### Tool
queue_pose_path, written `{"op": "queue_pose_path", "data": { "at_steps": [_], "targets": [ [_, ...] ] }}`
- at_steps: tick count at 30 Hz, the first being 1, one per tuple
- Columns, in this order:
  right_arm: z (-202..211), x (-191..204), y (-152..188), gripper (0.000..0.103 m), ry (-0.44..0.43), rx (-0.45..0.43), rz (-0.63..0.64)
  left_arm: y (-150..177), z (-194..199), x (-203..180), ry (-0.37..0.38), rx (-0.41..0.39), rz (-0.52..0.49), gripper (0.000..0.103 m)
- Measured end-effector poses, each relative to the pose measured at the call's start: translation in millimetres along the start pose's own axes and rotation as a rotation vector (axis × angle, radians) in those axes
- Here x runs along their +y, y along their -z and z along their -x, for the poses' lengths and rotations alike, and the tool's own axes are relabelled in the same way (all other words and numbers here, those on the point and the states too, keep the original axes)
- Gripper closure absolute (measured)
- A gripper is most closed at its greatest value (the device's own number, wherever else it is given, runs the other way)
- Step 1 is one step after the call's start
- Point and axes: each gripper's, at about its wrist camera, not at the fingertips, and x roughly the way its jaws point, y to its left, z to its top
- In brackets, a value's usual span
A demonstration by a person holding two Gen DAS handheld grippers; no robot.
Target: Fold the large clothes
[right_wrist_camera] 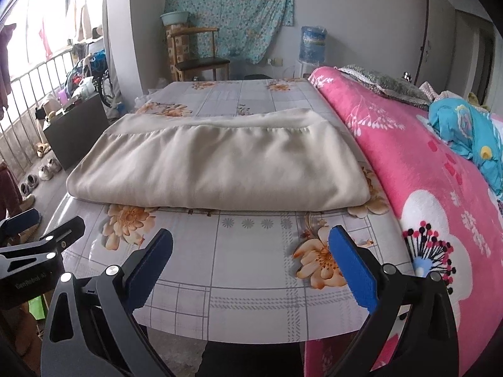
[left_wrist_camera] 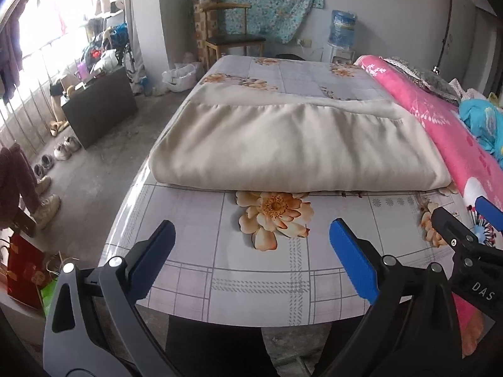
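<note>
While both grippers' fingers (left_wrist_camera: 158, 260) (right_wrist_camera: 352, 267) gape wide and empty, the smooth cream garment (right_wrist_camera: 220, 169) lies folded flat.

Cream folded garment (left_wrist_camera: 292, 147) covers part of the worktop (left_wrist_camera: 251, 276) print: a flower by its near edge shows petals only. Garment layers under the top fold can't be counted from either wrist view. Right gripper (left_wrist_camera: 465, 220) is cut off by the right edge of the left wrist view, only 1 finger plus a blue tip showing. Left gripper (right_wrist_camera: 37, 226) is likewise clipped at the left edge of the right wrist view. Small print on its body is unreadable. Shoes (left_wrist_camera: 63, 150) on the floor left of the worktop: too small to count.
</note>
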Motion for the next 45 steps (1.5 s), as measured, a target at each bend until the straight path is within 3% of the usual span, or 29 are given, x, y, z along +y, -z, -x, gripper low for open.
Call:
{"op": "queue_pose_path", "data": {
  "at_steps": [20, 45],
  "targets": [
    [1.1, -9.7, 2.8, 0.006, -0.013, 0.018, -0.028, 3.3, -2.8, -15.3, 0.010, 0.046, -0.051, 0.008],
    [3.8, -1.6, 1.5, 0.006, -0.002, 0.017, 0.010, 4.7, -5.5, -11.6, 0.060, 0.061, -0.033, 0.008]
  ]
}}
